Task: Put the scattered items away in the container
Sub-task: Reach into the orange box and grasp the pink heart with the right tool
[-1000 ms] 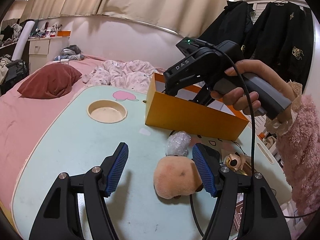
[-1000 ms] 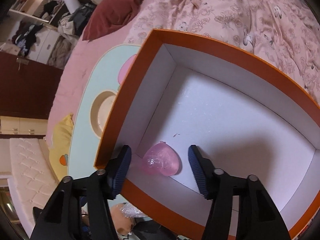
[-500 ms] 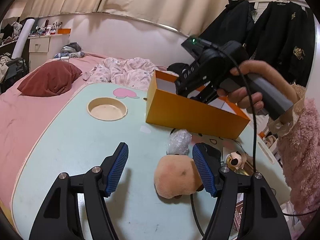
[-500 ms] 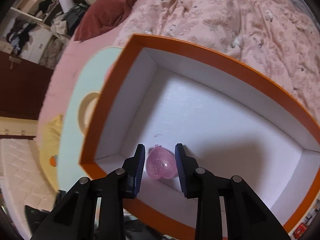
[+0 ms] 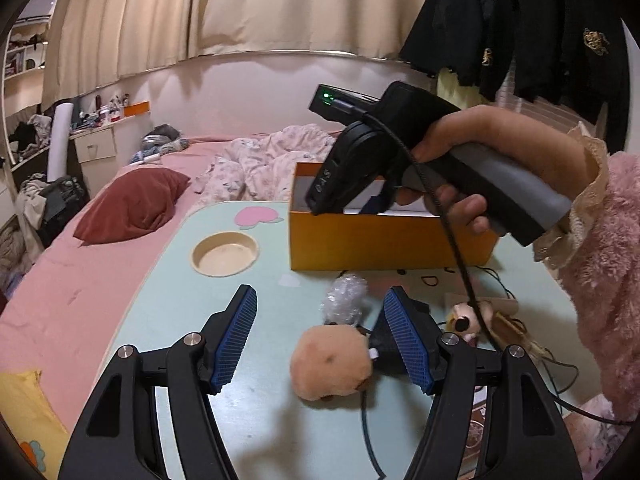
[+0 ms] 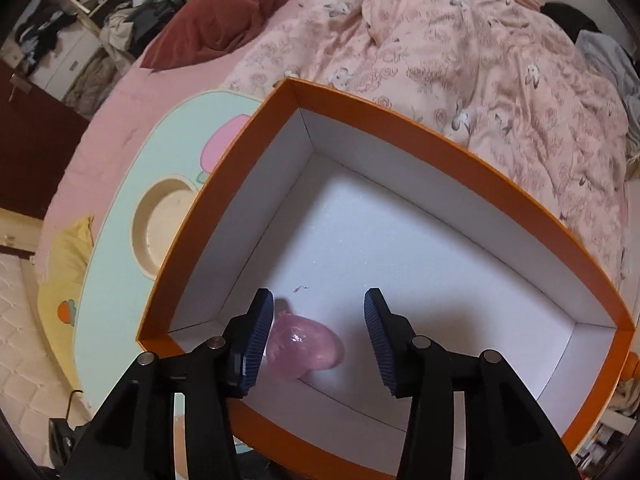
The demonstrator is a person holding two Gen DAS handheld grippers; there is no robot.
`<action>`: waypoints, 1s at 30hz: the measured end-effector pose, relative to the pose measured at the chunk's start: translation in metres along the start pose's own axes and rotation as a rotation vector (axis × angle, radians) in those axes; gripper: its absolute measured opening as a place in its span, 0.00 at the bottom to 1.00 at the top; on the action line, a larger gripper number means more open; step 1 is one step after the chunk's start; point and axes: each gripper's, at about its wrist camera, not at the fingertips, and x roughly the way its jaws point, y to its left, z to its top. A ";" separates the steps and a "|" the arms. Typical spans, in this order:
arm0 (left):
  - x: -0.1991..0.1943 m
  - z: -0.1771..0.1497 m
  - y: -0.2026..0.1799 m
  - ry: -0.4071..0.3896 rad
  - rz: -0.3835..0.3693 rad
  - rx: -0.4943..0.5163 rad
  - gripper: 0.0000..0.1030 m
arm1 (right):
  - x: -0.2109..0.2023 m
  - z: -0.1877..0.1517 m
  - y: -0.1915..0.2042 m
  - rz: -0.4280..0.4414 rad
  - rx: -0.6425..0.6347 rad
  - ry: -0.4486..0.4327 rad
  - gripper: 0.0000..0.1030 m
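Right claw (image 6: 318, 336) opening over glossy pink heart (image 6: 306, 346) in white-lined orange box (image 6: 480, 164); left claw (image 5: 320, 340) wide, empty.

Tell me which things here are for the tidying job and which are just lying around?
For the job: orange box, pink heart inside it, plush toy, crinkly plastic ball, small doll.

Just lying about: red pillow, floral blanket, black coats.

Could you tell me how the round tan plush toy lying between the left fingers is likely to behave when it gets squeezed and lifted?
The plush toy looks fuzzy and stuffed, so it will probably squash between the fingers rather than resist. It seems light for its bulk. Its rounded shape on the smooth table may let it roll if nudged.
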 end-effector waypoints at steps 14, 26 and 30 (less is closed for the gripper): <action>0.010 -0.006 0.002 0.042 -0.025 -0.013 0.65 | 0.001 -0.003 -0.004 -0.004 0.019 -0.019 0.49; 0.014 -0.008 -0.001 0.048 -0.049 -0.008 0.65 | 0.011 -0.003 -0.016 -0.045 0.057 0.148 0.69; 0.017 -0.010 -0.002 0.065 -0.061 -0.007 0.65 | 0.012 -0.004 -0.016 -0.049 0.071 0.178 0.65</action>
